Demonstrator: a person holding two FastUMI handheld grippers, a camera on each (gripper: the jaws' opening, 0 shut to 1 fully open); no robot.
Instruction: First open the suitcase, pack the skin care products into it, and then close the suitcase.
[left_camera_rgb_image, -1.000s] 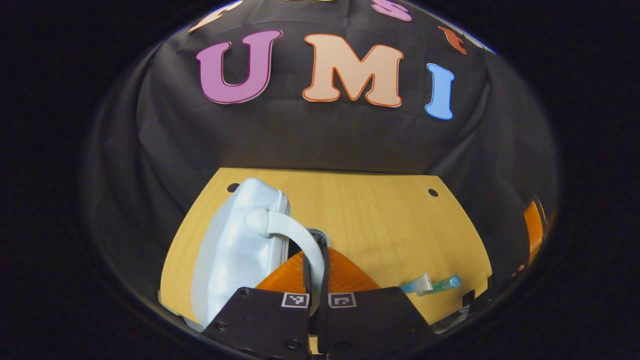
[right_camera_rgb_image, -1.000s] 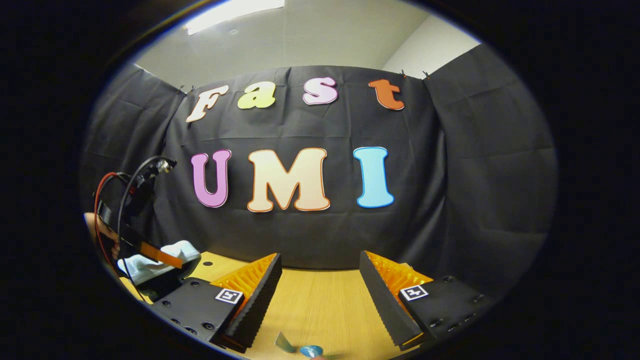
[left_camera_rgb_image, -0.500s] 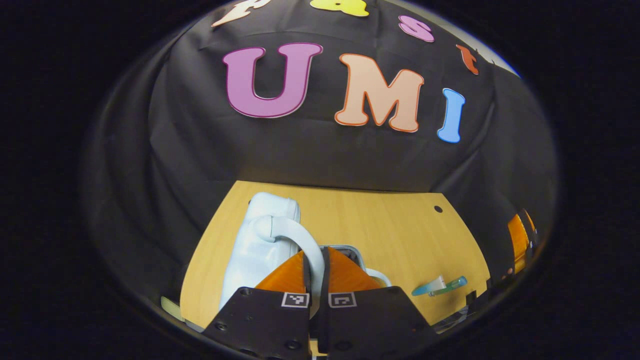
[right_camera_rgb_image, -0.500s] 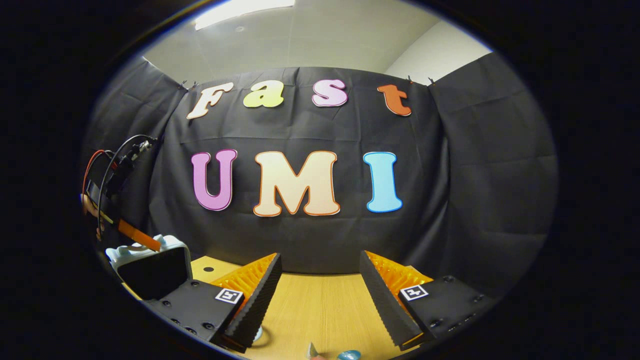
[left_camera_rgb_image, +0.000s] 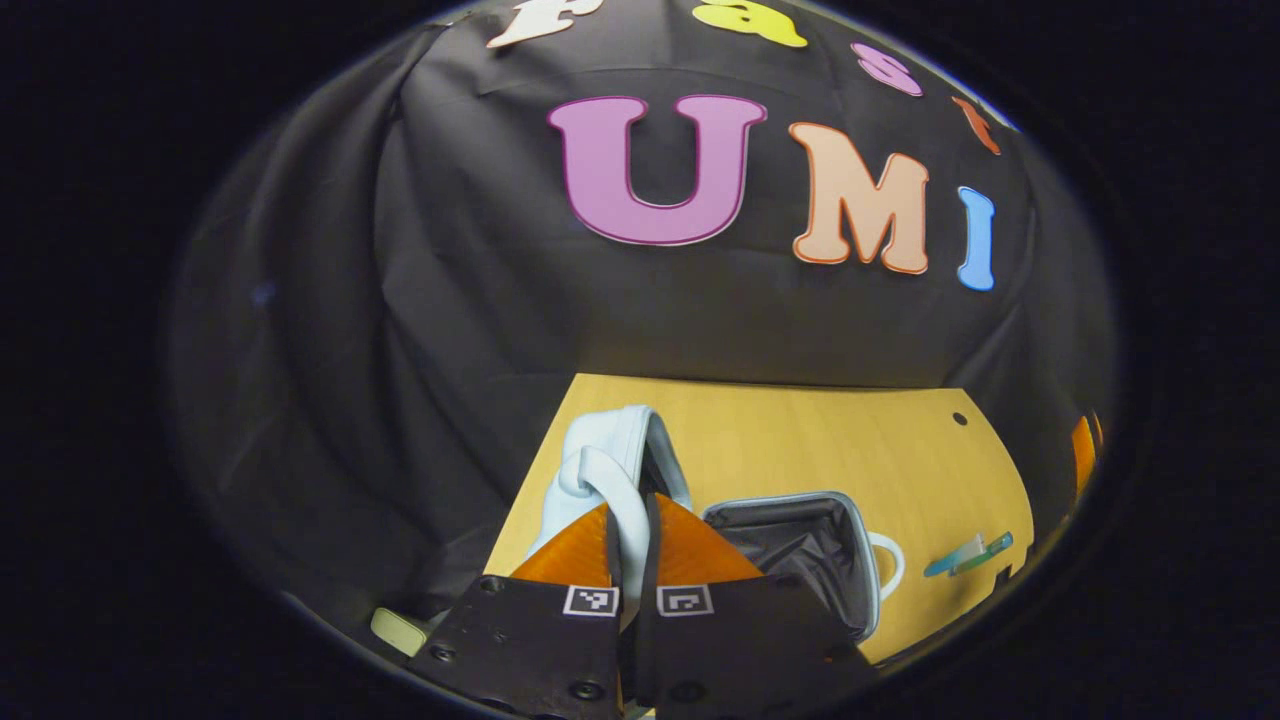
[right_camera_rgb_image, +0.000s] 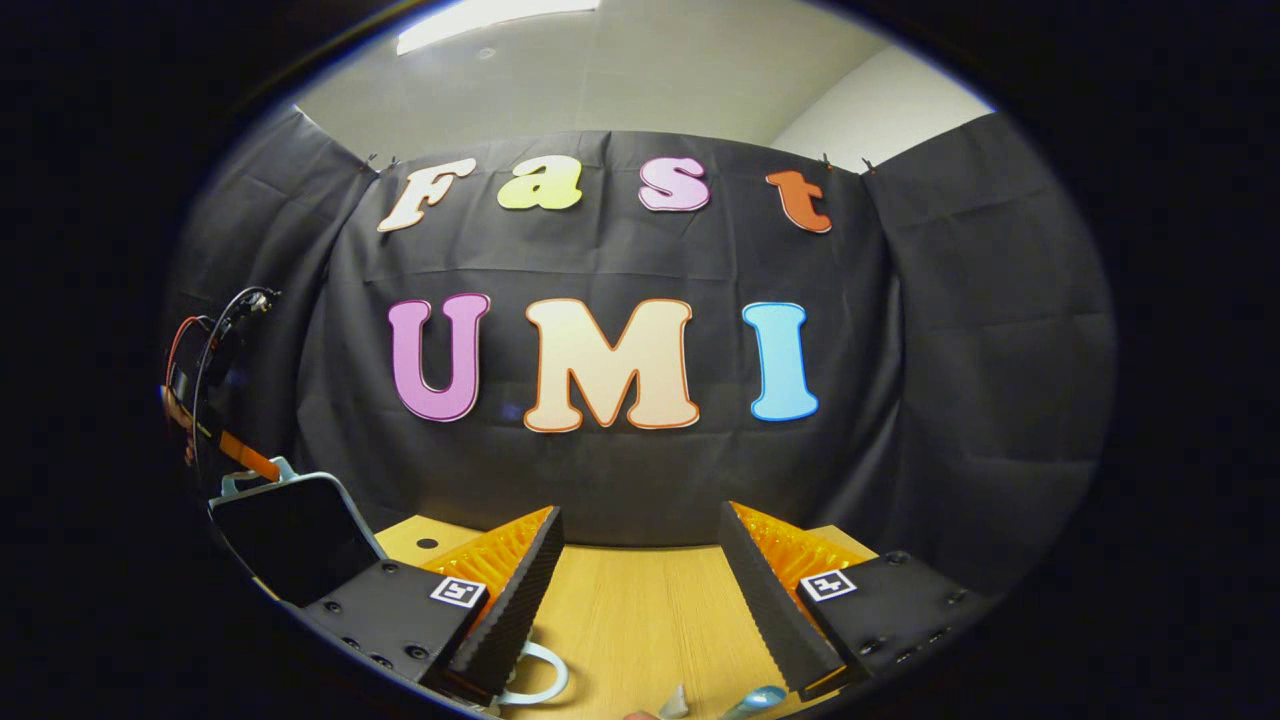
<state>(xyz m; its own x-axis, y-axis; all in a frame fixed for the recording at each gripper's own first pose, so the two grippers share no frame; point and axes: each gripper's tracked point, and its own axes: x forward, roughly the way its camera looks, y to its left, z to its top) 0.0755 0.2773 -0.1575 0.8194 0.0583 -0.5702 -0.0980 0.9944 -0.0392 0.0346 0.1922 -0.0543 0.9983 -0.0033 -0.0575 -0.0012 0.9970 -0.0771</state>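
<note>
My left tongs (left_camera_rgb_image: 628, 535) were clamped on the pale handle (left_camera_rgb_image: 612, 490) of the suitcase lid (left_camera_rgb_image: 610, 450), which stood raised at the left of the wooden table (left_camera_rgb_image: 800, 440), with the dark-lined base (left_camera_rgb_image: 800, 545) lying open just beside it. A skin care tube (left_camera_rgb_image: 965, 555) lay on the table well to the right of the case. My right tongs (right_camera_rgb_image: 640, 590) hung wide open and empty above the table, the upright lid (right_camera_rgb_image: 290, 535) off to their left.

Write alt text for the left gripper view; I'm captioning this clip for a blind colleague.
The left gripper is shut on the handle of a pale suitcase lid, holding it raised. Beside it the open base shows its dark lining, on a wooden table. A teal tube lies farther right.
</note>
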